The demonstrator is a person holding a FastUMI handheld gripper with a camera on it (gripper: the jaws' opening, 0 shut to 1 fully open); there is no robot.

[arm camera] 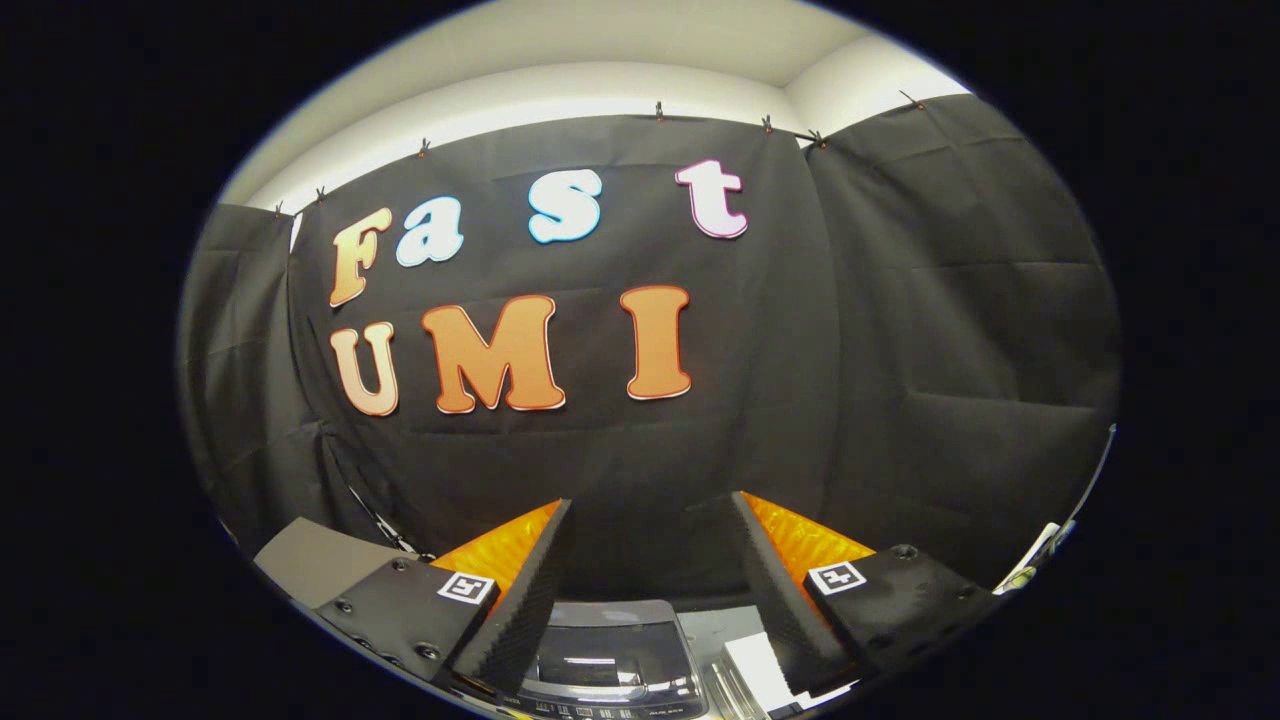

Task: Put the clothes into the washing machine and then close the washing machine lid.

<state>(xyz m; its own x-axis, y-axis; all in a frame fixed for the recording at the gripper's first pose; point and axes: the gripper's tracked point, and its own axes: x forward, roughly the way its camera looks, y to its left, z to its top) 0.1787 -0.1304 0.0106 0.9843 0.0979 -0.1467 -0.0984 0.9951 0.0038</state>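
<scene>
A black cloth wall point(900, 330) takes up most of the gripper view, hung by small clips point(659, 108) from a pale upper wall point(560, 90) and creased in broad folds. It runs across the back of the booth and turns a corner on the right, where a second panel hangs.

Below it, low between the fingers, sits the washing machine point(610, 660). Its dark, glossy lid lies flat and reflects the room lights, and a strip of control buttons shows along its near edge. The machine lies just ahead of and beneath the fingertips, centred in the gap between them, with the left finger overlapping its left side.

The hand-held gripper point(650, 510) is spread wide, its two fingers well apart with nothing between them but the cloth wall beyond. Each finger carries a ribbed pad on its inner face and a small square marker point(467, 587) on its body.

Left of the left finger is a flat grey surface point(320, 560), and a dark cable point(375, 515) runs down the cloth wall behind it. Just right of the machine, beside the right finger, lies something white point(755, 670), too cut off to identify. At the far right a pale object point(1035, 558) shows, also too small to tell.
</scene>
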